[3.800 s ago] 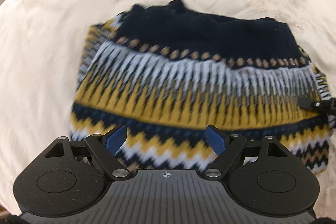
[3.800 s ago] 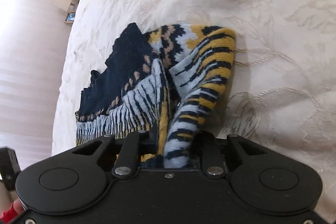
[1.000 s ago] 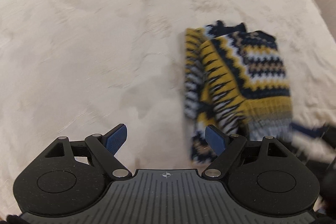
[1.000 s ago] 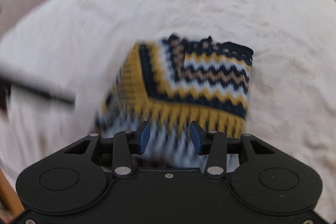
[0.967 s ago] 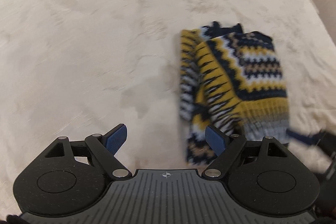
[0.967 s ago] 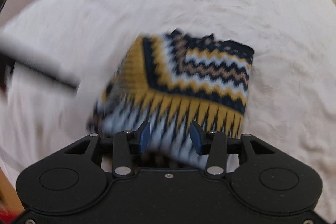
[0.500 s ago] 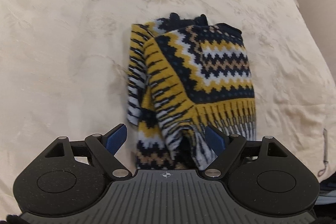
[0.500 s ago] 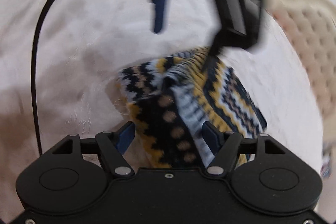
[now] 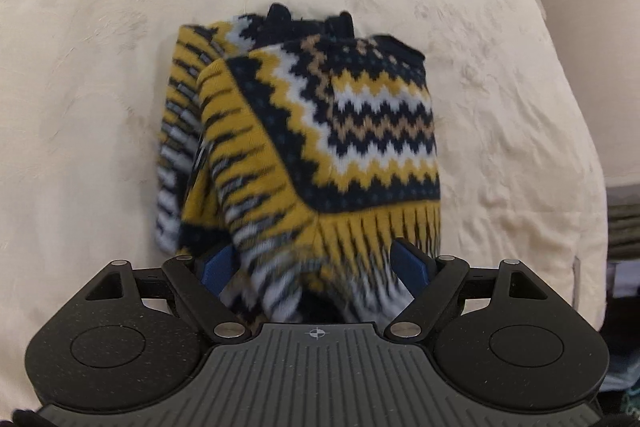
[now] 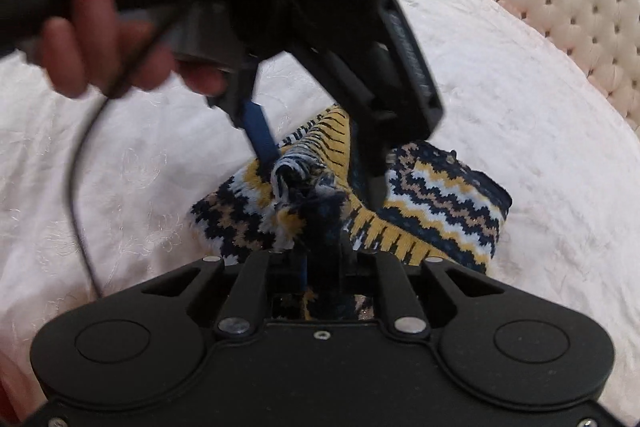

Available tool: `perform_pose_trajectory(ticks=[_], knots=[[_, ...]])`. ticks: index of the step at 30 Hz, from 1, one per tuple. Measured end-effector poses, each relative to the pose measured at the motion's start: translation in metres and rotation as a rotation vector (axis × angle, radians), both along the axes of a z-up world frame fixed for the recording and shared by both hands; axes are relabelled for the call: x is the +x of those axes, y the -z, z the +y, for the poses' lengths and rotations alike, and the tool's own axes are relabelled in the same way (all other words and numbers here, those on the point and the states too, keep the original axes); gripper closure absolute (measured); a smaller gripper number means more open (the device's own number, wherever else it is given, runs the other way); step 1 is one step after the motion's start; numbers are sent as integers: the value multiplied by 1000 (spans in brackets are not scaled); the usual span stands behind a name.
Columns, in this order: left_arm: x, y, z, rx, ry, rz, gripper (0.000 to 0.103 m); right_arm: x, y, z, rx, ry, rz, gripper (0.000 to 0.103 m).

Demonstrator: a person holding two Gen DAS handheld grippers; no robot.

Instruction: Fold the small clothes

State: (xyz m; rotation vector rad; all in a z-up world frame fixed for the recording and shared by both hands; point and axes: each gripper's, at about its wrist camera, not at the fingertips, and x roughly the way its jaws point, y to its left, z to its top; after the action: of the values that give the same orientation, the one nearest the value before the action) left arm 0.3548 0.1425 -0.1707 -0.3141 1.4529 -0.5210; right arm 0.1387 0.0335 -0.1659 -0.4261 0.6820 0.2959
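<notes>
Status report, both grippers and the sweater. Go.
Left gripper open, straddling sweater edge. Right gripper shut on sweater, bunched fold. Sweater folded on bed. Nothing in the way.

Sweater (image 9: 320, 131) near edge blurred, hidden behind left tool (image 9: 316, 263) body.

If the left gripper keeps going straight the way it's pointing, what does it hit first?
The folded sweater. The left gripper is open with the sweater's near edge bunched between its blue fingers, so it looks to be at the fabric already; the bedspread is underneath. Depth is uncertain.
</notes>
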Motion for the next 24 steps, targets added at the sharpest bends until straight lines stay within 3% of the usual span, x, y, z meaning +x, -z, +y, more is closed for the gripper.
perform_pose_trajectory(ticks=[3, 5, 7, 11, 14, 16, 19, 22, 24], knots=[[9, 5, -12, 53, -27, -35, 42, -2, 1, 1, 14, 1, 16, 84], [11, 7, -18, 94, -22, -72, 70, 0, 4, 1, 19, 2, 23, 84], [10, 9, -21, 146, -15, -105, 90, 1, 4, 1, 23, 7, 29, 84], [3, -13, -21, 147, 12, -228, 94, 6, 4, -1, 52, 33, 36, 84], [-8, -50, -19, 127, 22, -367, 94, 4, -11, -1, 83, 53, -15, 84], [-11, -60, -13, 124, 8, -397, 94, 5, -21, 3, 103, 46, -51, 84], [-9, -40, -3, 176, -12, -356, 94, 14, -20, 14, 128, 13, -37, 84], [-3, 2, 4, 255, -31, -238, 92, 35, 5, 28, 134, -17, 68, 82], [-3, 20, 7, 270, -35, -189, 87, 48, 26, 36, 100, -29, 148, 76]])
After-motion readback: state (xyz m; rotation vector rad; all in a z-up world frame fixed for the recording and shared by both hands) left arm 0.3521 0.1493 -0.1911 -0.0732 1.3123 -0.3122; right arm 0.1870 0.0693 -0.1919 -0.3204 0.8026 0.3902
